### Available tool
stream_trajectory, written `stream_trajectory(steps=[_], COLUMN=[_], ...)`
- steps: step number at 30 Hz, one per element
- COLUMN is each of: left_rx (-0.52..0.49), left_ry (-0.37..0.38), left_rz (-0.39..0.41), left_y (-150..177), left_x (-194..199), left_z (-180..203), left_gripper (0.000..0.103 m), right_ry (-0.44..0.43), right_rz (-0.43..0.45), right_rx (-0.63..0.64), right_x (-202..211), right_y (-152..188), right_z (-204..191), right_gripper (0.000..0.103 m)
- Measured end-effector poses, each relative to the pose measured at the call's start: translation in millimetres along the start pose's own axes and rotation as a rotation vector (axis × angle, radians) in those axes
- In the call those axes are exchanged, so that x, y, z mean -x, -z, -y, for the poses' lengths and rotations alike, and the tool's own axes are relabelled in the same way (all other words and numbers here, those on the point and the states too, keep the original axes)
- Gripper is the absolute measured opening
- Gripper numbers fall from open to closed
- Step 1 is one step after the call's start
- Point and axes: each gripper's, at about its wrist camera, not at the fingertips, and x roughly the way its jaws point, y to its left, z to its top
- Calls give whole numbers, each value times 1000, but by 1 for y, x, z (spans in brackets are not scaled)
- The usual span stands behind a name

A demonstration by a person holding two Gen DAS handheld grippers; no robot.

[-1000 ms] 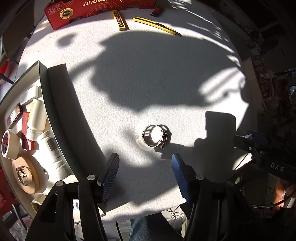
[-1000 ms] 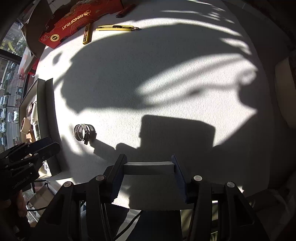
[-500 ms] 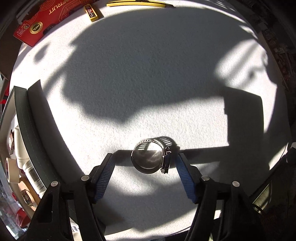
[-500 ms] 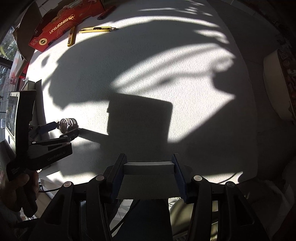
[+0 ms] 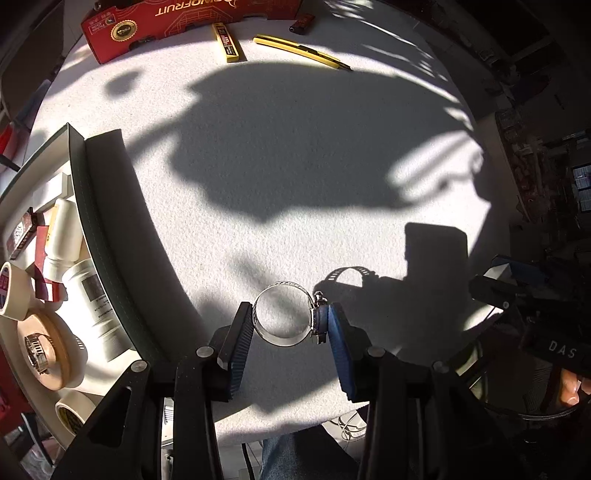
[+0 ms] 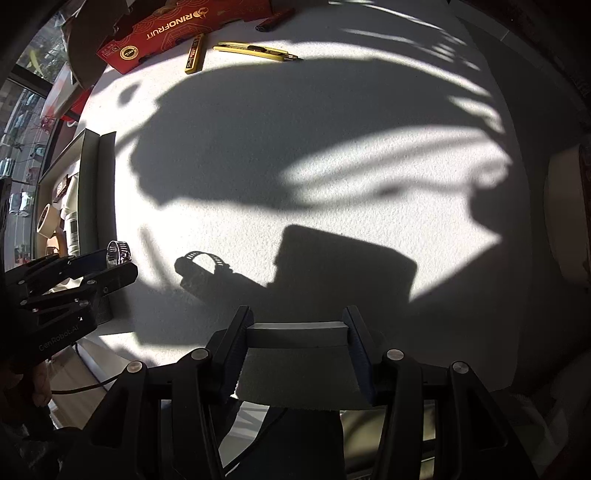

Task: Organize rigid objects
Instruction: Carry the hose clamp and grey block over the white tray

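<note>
A second ago the hose clamp (image 5: 283, 318) lay on the white table (image 5: 295, 166) ahead of your wide-open left gripper (image 5: 286, 334); now its jaws are closing with the clamp pinched between the pads, lifted clear of the surface. Your right gripper (image 6: 297, 345) grips the same grey block (image 6: 297, 334) as before. The tray (image 5: 79, 177) of tape rolls and bottles sits just left, its wall raised. The red box (image 5: 184, 22) and yellow knife (image 5: 301, 50) lie far off.

You have hard, bright sunlight on the white table (image 5: 295, 155), throwing sharp black shadows; fisheye bending curves the edges, and your corners fall into darkness.
</note>
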Motion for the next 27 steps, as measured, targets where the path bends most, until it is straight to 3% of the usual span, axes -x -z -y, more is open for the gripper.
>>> stream_trajectory(steps=[7, 13, 20, 27], left_rx=[66, 168, 320, 458], left_ry=[-5, -38, -139, -196], left_rz=[48, 115, 182, 196], left_y=[8, 26, 57, 88], left_x=[20, 45, 72, 81], left_z=[-18, -57, -109, -152], left_gripper=[44, 44, 44, 44], right_ry=[13, 20, 3, -37], right_rz=[9, 28, 72, 95], right_rx=[94, 204, 392, 565], right_x=[3, 9, 18, 21], right_y=[-8, -17, -31, -34], right_z=[-33, -76, -155, -240], right_gripper=[51, 51, 51, 51])
